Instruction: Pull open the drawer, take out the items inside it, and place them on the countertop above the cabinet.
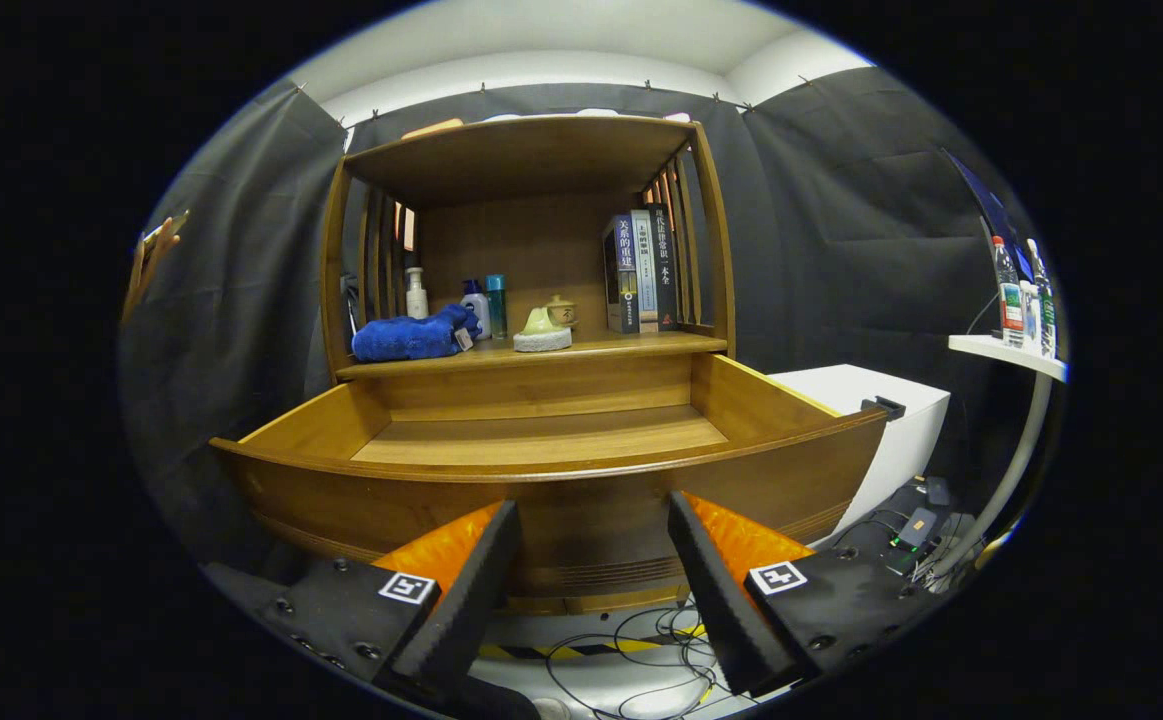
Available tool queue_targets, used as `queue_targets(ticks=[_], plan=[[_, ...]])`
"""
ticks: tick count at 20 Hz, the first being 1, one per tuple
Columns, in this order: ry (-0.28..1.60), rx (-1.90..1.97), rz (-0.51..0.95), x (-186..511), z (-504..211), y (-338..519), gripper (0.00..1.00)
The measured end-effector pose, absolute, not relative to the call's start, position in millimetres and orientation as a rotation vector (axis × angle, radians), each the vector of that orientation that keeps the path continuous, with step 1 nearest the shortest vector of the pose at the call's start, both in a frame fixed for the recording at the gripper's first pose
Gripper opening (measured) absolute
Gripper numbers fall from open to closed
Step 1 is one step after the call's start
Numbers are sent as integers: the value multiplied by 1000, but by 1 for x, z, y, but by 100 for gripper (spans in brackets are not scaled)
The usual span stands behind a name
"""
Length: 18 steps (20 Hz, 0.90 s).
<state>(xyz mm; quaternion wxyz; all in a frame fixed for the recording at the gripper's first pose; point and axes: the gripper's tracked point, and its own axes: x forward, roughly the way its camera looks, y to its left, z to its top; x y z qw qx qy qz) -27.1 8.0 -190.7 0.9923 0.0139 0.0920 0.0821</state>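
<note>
Wooden drawer [551,440] pulled open just ahead of gripper [593,520], jaws spread, nothing btwn them.

Open drawer bare inside; countertop crowded at left and right.

The pulled-out wooden drawer [541,440] lies open from above, its floor bare, its curved front wall just ahead of the spread, empty-handed gripper [591,560]. On the wooden countertop [641,345], a folded blue towel [411,337] fills the left end, three bottles [456,300] stand behind it, a small ceramic teapot set [546,328] sits mid-front, upright books [641,272] block the right end; bare wood remains along the front edge right of centre.
</note>
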Motion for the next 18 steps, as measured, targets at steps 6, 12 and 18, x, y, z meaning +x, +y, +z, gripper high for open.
queue_targets(ticks=[6,12,18], plan=[[189,22,143,-11,-188,4,98],[188,13,167,-5,-186,5,97],[189,55,138,16,-184,6,97]])
